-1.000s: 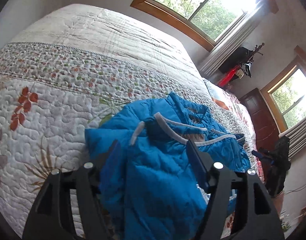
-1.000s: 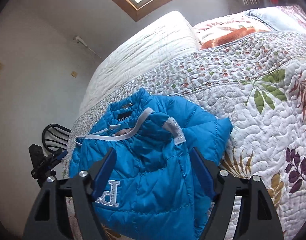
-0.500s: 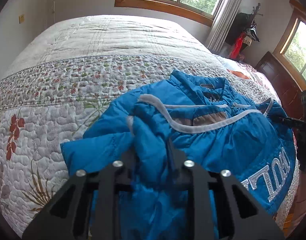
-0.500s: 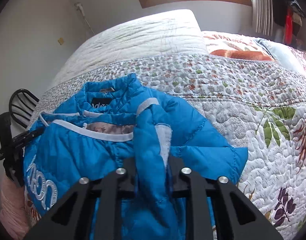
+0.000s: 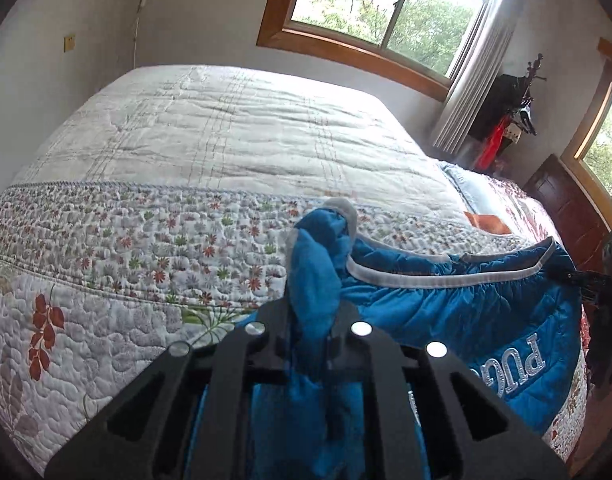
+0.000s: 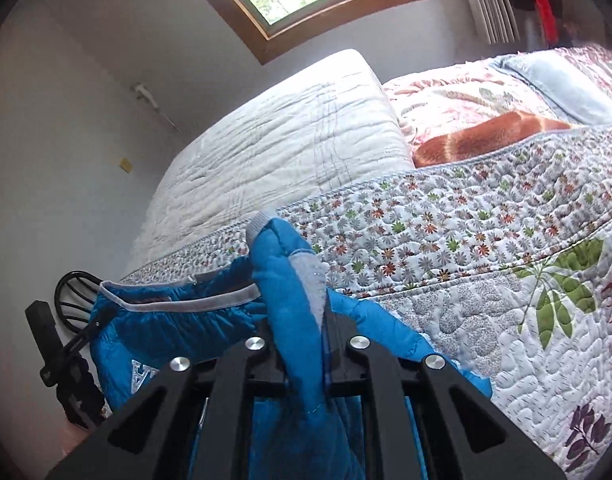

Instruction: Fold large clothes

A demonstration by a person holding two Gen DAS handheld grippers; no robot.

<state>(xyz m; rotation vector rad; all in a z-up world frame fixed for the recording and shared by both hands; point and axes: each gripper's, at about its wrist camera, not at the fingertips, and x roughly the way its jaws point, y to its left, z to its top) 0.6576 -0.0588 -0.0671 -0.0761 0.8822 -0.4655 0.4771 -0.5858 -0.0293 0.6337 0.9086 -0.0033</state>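
Blue puffer jacket (image 5: 485, 312) lies on a quilted floral bedspread (image 5: 106, 264), at the bed edge nearest the cameras. Left gripper (image 5: 311, 320): jaws closed tight on a bunched fold of the jacket fabric, blue cloth squeezed between the 2 fingers and rising above them in a puffed ridge tipped with grey-white trim. Right gripper (image 6: 304, 332): jaws likewise clamped on a fold of the jacket (image 6: 178, 316), a blue ridge with a pale grey strip standing up between the fingers; these jaws have just been closing a little further, with cloth between them. In the left wrist view the rest of the jacket spreads to the right of the gripper, grey-white binding running along its upper edge, silver lettering low on the right. In the right wrist view the jacket body spreads to the left of the gripper, same pale binding along its top, part of a silver letter showing near the black fingers. Bedspread (image 6: 485, 260) shows a small-flower band, then larger leaf prints closer in. A plain white quilted panel (image 5: 226, 136) covers the far part of the bed. Wood-framed window (image 5: 369, 8) on the far wall, curtain (image 5: 469, 80) hanging to its right. Pillows (image 6: 505, 92) at upper right of the right wrist view.
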